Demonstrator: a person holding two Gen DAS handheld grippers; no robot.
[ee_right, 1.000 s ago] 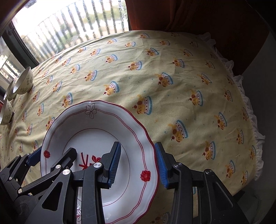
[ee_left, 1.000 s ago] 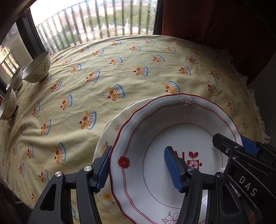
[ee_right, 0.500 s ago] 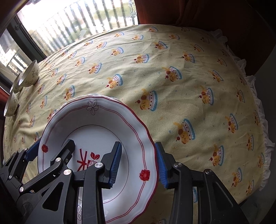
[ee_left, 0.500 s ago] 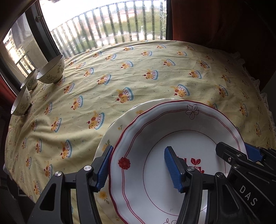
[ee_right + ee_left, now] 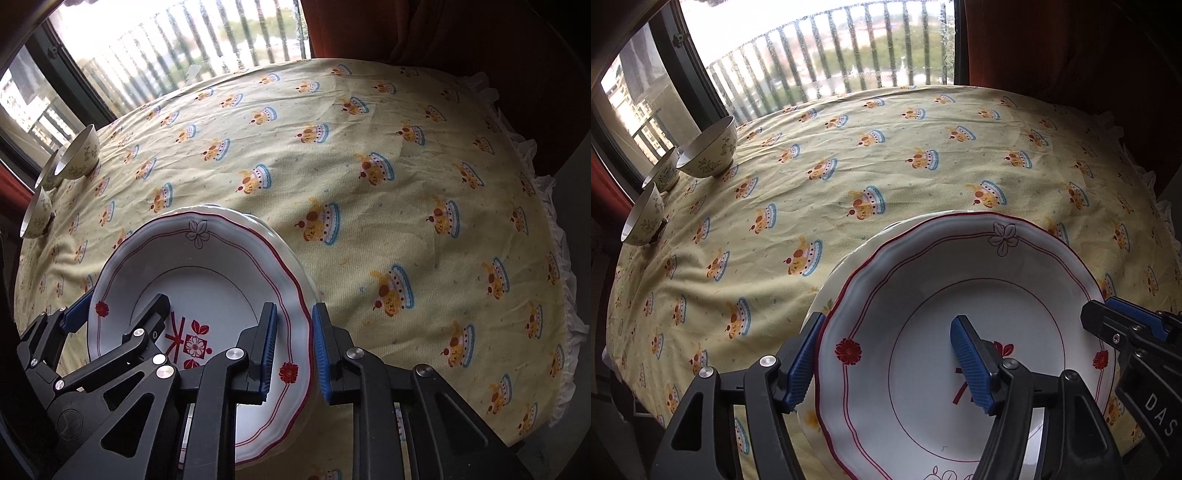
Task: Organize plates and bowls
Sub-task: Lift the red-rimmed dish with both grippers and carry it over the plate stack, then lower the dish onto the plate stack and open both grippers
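A white red-rimmed plate lies on top of a cream plate with yellow flowers. My left gripper stands open across the stack's left rim, one finger outside, one inside. My right gripper straddles the right rim of the red-rimmed plate, jaws close around it. Three cream floral bowls stand at the far left by the window; they also show in the right wrist view.
The table carries a yellow tablecloth with cake prints and a frilled edge at the right. A window with railing lies beyond the far edge. Dark red curtain stands at the back right.
Both grippers and the plate stack have drawn back and up from the table; the bowls and window show more fully. The right gripper's jaws have narrowed around the rim.
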